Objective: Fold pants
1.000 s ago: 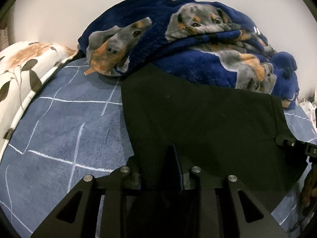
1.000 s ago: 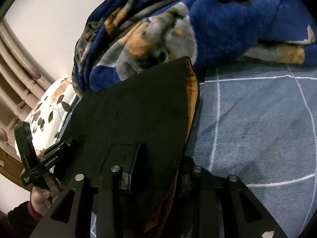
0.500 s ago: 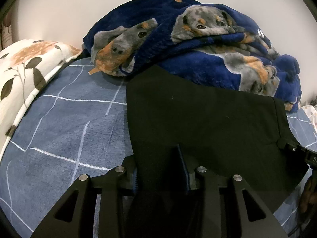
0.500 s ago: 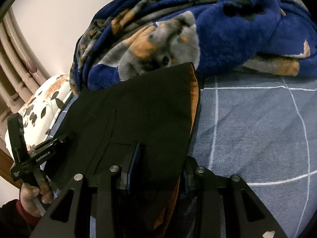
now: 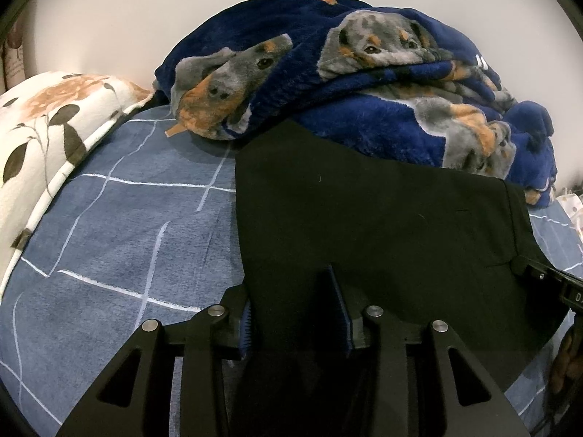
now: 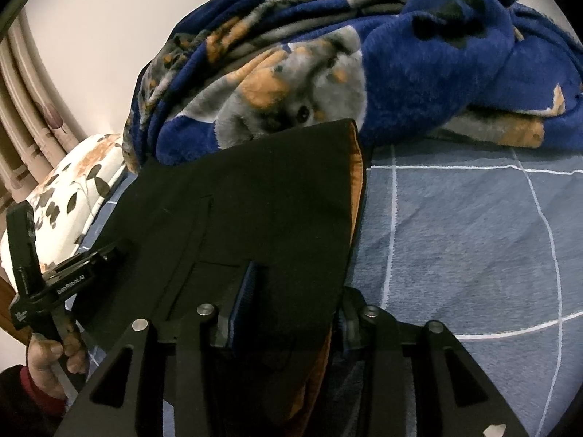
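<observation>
The black pants (image 5: 371, 225) lie folded on the blue checked bedsheet (image 5: 120, 233), their far edge against the blanket. An orange lining shows along their right edge in the right wrist view (image 6: 355, 182). My left gripper (image 5: 291, 313) has the near left edge of the pants between its fingers, jaws parted. My right gripper (image 6: 291, 309) has the near right edge of the pants (image 6: 262, 211) between its fingers, jaws also parted. The left gripper also shows in the right wrist view (image 6: 73, 273), at the pants' left side, held by a hand.
A blue plush blanket (image 5: 364, 83) with dog faces is heaped at the back against the wall, also in the right wrist view (image 6: 364, 65). A floral pillow (image 5: 47, 127) lies at the left. A curtain (image 6: 25, 109) hangs at the far left.
Both grippers' jaws have widened on the pants' near edge, which now lies slack between the fingers. The pants have settled flat on the sheet.
</observation>
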Demonstrator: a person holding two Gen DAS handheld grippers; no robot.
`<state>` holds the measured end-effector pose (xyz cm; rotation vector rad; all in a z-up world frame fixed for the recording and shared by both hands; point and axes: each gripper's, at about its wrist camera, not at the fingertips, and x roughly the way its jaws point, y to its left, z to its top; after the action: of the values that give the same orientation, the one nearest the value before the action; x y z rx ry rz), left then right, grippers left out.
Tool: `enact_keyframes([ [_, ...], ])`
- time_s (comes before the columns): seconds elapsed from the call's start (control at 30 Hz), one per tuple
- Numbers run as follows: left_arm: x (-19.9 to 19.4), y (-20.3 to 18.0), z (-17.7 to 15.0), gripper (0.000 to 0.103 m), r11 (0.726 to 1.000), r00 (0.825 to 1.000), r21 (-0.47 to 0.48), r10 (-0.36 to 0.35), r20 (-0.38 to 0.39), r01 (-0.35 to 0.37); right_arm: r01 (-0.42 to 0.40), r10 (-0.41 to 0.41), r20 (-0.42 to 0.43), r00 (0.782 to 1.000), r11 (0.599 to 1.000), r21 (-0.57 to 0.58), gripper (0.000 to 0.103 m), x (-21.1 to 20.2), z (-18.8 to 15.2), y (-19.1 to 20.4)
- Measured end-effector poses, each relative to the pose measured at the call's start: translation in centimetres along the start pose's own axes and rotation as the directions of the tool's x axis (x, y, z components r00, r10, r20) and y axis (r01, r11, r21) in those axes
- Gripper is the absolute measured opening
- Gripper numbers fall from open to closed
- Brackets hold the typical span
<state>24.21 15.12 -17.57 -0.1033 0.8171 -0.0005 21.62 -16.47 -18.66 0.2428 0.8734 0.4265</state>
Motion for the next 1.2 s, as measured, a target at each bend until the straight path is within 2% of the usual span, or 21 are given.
enact_keyframes([
  [0.6, -0.01, -0.04, -0.13, 0.044, 1.0, 1.0, 0.004, 0.022, 0.003, -0.022, 0.046, -0.046, 0.009, 0.999, 0.999, -0.015, 0.042, -0.05, -0.04, 0.33],
  [1.2, 0.07, -0.05, -0.06, 0.046, 0.999, 1.0, 0.008, 0.031, 0.005, -0.031, 0.061, -0.06, 0.01, 0.998, 0.998, -0.025, 0.044, -0.07, -0.04, 0.45],
])
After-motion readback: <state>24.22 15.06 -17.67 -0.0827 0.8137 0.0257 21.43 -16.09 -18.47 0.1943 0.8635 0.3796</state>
